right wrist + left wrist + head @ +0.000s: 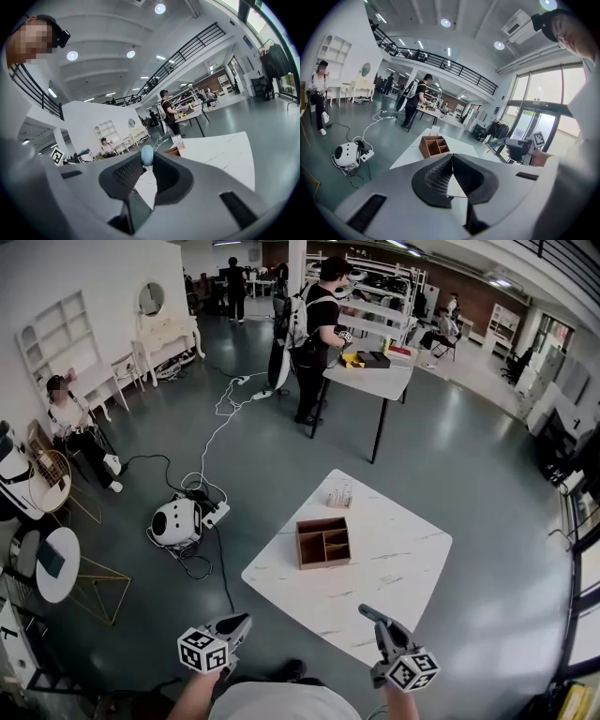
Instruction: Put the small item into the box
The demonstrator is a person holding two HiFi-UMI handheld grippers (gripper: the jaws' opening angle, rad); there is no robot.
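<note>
The brown wooden box with open compartments sits on the white marble table, and shows in both gripper views. My right gripper is shut on a small pale-blue rounded item, pinched at the jaw tips. In the head view this gripper hovers over the table's near edge, well short of the box. My left gripper hangs off the table's near-left side, over the floor. Its jaws meet at the tips with nothing between them. The head view is too small to show the blue item.
A clear holder stands on the table beyond the box. On the floor to the left are a white round machine and cables. A person works at a farther table. Another person sits at the left.
</note>
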